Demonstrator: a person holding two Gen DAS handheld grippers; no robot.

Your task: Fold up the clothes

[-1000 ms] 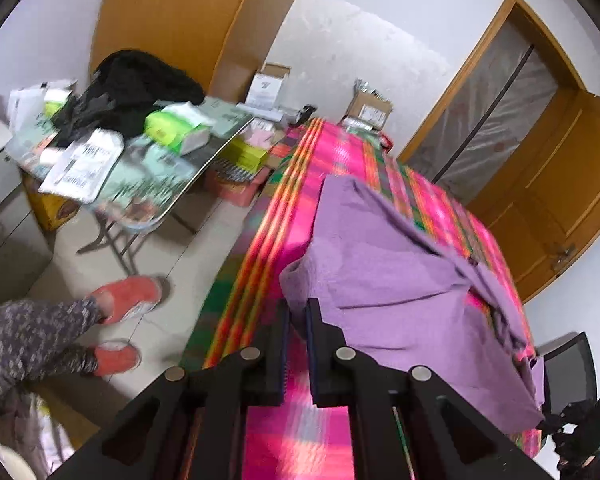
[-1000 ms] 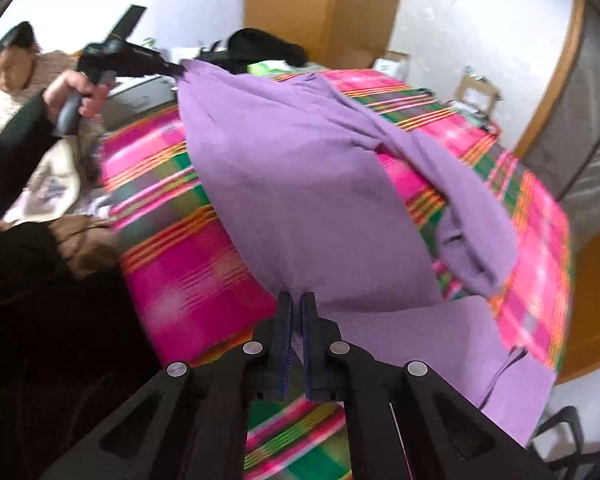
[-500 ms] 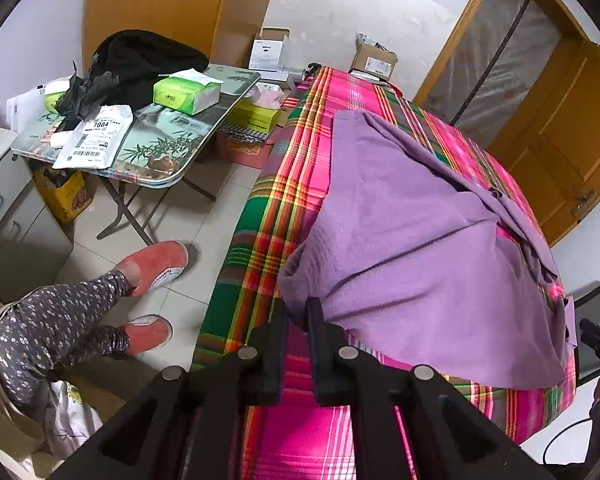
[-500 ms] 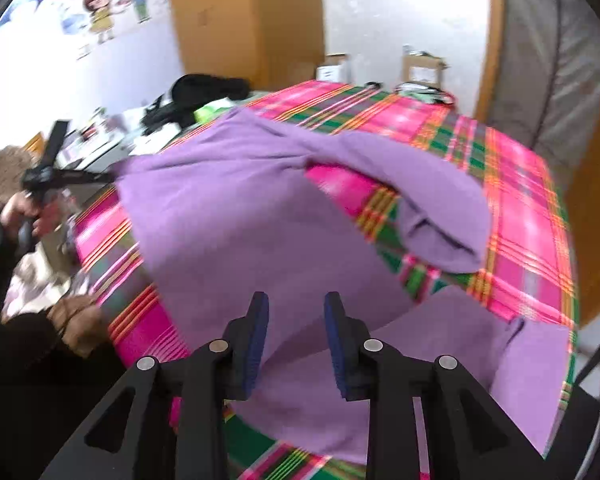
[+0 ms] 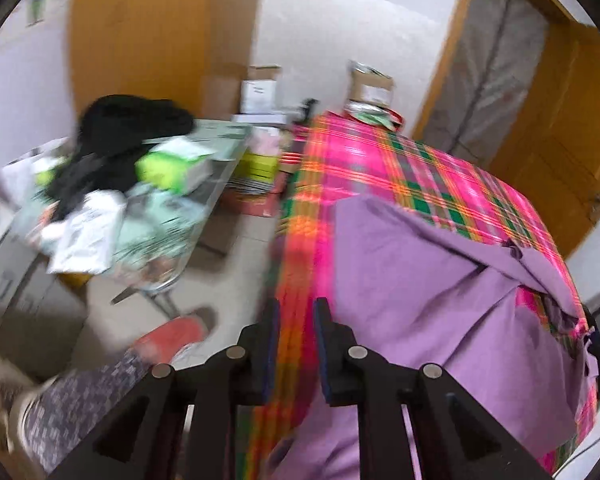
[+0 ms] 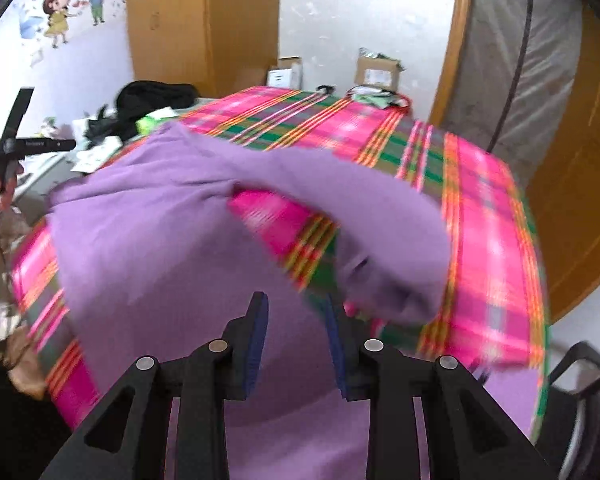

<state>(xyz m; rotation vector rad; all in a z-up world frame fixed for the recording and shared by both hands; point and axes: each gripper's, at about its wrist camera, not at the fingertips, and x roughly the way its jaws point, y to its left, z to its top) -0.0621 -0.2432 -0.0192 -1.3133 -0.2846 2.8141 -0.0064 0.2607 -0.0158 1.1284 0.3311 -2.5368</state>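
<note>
Left wrist view blurred: both hand-held grippers' jaws apart, empty, above partly cropped purple garment.

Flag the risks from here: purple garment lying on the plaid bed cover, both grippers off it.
1. The purple knit garment hangs over the near edge of the pink plaid bed cover; it may slide off.
2. One sleeve lies bunched across the cover, so the next fold may trap a crease.
3. The left gripper and right gripper have just been opening, nothing pinched; both views are blurred, so a regrasp could miss.
</note>
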